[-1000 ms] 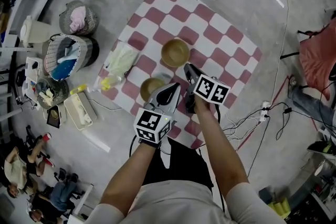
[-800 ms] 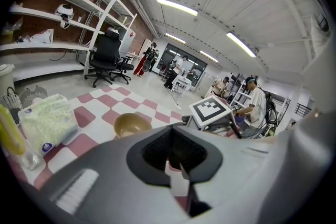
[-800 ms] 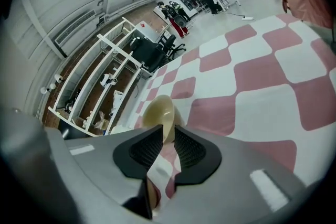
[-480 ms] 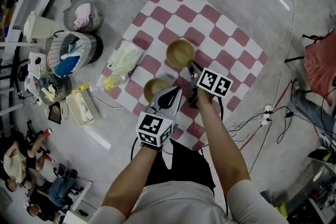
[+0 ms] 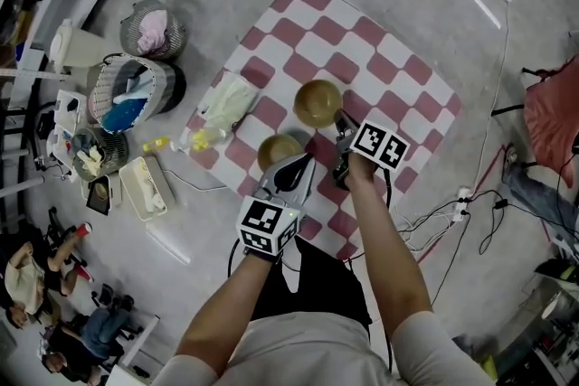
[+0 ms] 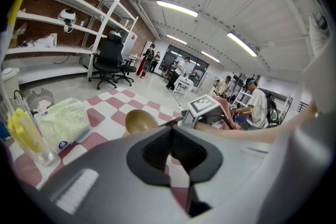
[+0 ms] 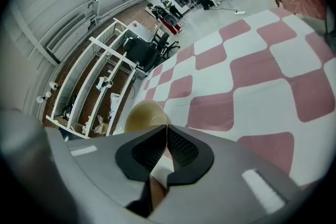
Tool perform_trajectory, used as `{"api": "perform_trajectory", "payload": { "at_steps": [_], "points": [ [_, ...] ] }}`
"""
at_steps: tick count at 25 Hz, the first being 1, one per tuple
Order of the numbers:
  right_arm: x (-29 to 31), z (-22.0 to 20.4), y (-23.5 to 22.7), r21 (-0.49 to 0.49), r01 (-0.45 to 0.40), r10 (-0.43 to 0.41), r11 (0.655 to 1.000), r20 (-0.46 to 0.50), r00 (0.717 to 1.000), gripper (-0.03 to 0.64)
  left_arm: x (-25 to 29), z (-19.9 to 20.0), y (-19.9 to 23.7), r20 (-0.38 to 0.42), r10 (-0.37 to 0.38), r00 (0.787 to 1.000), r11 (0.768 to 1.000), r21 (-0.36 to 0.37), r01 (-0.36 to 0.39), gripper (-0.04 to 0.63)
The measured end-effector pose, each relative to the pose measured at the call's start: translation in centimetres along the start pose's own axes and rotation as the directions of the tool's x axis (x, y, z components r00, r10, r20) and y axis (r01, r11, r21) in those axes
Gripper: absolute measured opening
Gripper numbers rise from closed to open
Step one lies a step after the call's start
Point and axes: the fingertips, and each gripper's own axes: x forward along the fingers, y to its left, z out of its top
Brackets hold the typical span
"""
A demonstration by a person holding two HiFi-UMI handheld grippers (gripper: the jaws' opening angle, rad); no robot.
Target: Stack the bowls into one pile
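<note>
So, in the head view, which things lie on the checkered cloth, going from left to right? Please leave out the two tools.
pale green packet -> nearer bowl -> farther bowl

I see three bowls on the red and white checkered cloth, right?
Not quite: there are two bowls, not three. The head view shows one bowl farther out and another bowl nearer the person, both on the red and white checkered cloth.
</note>
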Motion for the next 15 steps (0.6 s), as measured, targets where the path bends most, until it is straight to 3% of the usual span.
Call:
{"api": "perform_trajectory", "payload": {
  "at_steps": [15],
  "points": [
    [-7.9,-4.2,3.6,-0.002,-0.011,0.011,1.0,0.052,0.999,0.02,-5.7,0.1,-3.8,0.012,-0.106,0.994,0.992,0.074,0.105,0.006]
  ]
}}
